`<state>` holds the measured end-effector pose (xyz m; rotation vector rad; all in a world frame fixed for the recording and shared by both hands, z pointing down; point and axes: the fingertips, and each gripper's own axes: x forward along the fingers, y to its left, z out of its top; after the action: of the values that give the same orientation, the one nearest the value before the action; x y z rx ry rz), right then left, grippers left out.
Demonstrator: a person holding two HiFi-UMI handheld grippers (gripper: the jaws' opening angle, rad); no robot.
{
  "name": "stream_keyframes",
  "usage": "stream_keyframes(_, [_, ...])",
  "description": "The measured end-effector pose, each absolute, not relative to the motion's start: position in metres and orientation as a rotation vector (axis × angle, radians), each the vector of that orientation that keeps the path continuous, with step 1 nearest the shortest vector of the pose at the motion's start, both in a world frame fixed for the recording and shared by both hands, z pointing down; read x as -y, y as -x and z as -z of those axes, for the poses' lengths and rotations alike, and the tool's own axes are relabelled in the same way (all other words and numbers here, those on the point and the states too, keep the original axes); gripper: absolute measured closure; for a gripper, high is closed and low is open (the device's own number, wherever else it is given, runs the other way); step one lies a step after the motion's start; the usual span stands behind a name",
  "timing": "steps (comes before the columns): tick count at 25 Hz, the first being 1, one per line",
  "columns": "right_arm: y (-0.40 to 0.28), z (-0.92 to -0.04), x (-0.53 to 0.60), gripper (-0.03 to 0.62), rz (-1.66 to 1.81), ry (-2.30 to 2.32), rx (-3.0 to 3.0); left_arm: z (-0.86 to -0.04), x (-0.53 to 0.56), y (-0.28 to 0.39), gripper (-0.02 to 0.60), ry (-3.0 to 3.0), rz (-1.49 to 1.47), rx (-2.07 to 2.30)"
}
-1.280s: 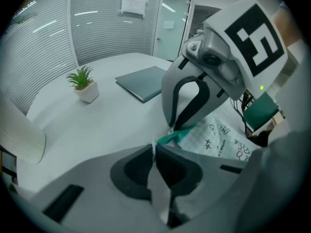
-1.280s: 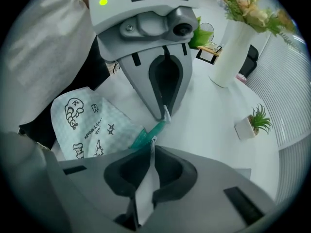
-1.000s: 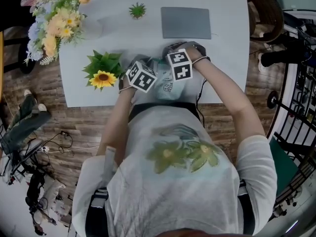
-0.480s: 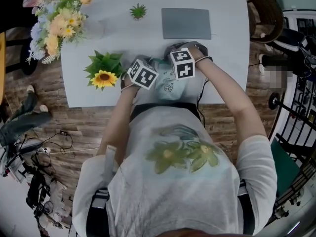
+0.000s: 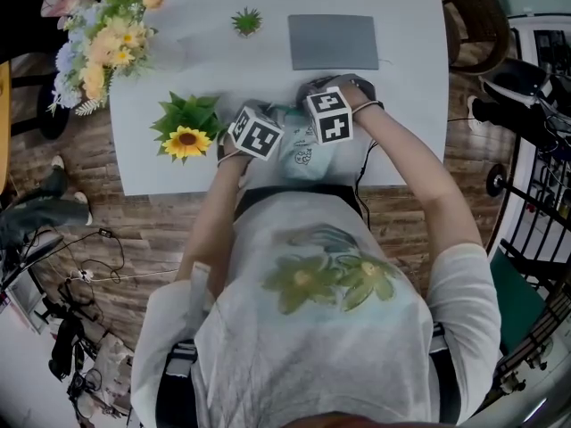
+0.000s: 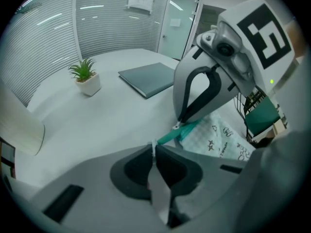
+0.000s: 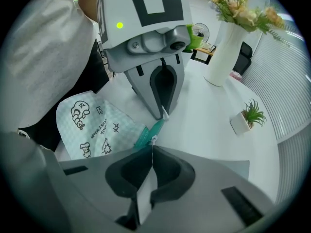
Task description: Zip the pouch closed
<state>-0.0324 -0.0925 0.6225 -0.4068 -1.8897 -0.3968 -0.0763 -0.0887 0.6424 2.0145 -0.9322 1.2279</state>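
The pouch [image 5: 302, 154] lies on the white worktop [image 5: 410, 78], at the edge nearest to the person. It is pale, with a fine check pattern and small dark cartoon drawings, and along its top runs a teal zipper band [image 6: 167, 136].

Both tools point steeply down at the pouch from above, close together, with the band stretched between their tips. The left tool [image 6: 154, 147] is closed on the free end of the band, the end that sticks out away from the pouch cloth. The right tool [image 7: 152, 144] is closed tightly on the same band just where it meets the cloth. I cannot tell whether the slider itself is inside this grip, because the pads cover that spot.

To the left of the pouch, near it, an artificial sunflower [image 5: 186, 141] with green leaves lies on the worktop. Beyond the pouch, well apart, lies a flat grey notebook [image 5: 335, 41]. A small potted plant [image 6: 85, 77] in a white pot stands to the left of the notebook. Far to the left of the pouch, at the corner, stands a white vase [image 7: 224, 57] with a mixed bouquet [image 5: 103, 34].
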Motion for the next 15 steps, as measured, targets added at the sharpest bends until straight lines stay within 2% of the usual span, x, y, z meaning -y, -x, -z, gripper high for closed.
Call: stream_keyframes(15, [0.024, -0.6222, 0.0927, 0.574, 0.405, 0.416, 1.86, -0.6426, 0.0893, 0.0763, 0.554, -2.012, -1.226, 0.94])
